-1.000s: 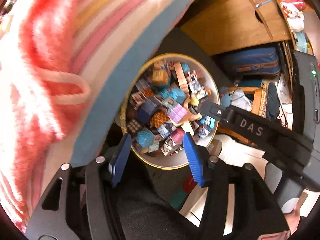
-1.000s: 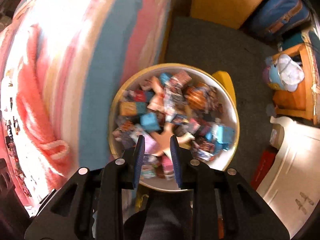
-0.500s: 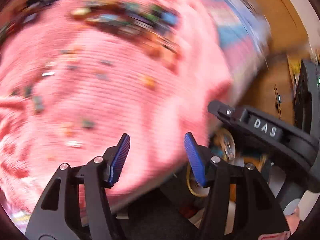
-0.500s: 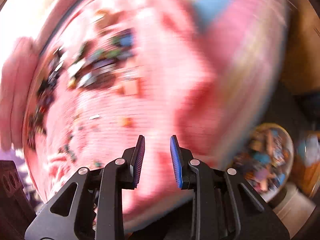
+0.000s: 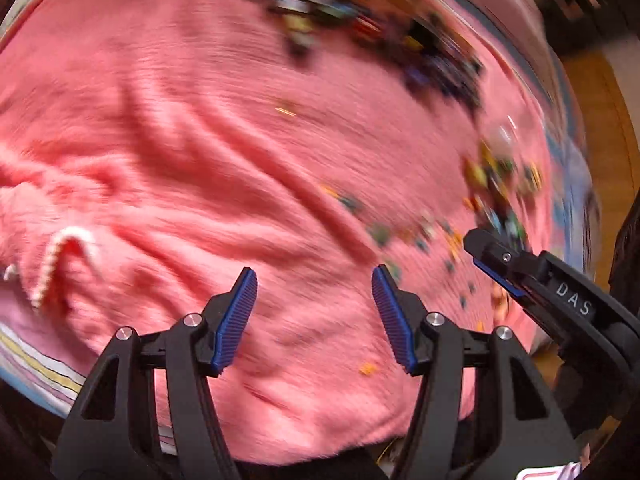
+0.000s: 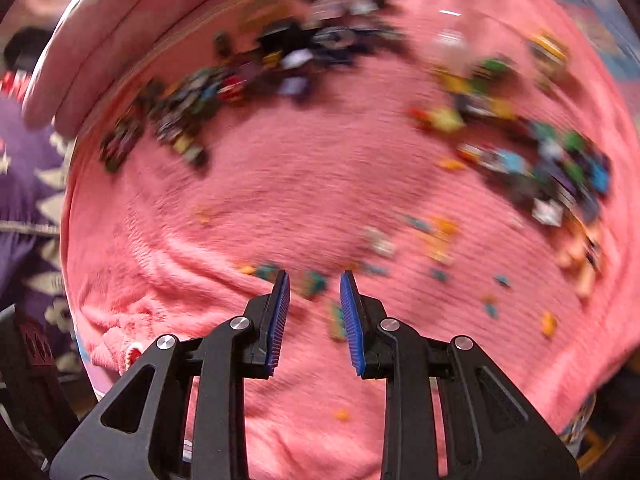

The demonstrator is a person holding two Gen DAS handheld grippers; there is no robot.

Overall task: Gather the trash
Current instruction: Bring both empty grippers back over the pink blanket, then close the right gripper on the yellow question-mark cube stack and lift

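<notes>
Both views are blurred by motion. A pink fleece blanket (image 5: 224,152) (image 6: 304,184) fills them, strewn with small colourful scraps of trash. One dark cluster (image 6: 256,68) lies at the far side, another cluster (image 6: 552,160) to the right, and several loose bits (image 6: 436,240) lie nearer. My left gripper (image 5: 314,316) hangs open above bare blanket, nothing between its fingers. My right gripper (image 6: 313,312) is open with a narrower gap, over small teal scraps (image 6: 316,282). The right gripper's finger (image 5: 520,272) shows at the right of the left wrist view.
A pink pillow (image 6: 132,20) lies at the blanket's far left edge. A purple patterned cloth (image 6: 28,184) hangs to the left. Wooden floor or furniture (image 5: 600,92) shows past the bed's right side. A striped sheet edge (image 5: 36,368) runs along the near left.
Both grippers have swung up from the round bin full of wrappers on the floor to above the pink blanket on the bed. Both jaws stay open and empty.
</notes>
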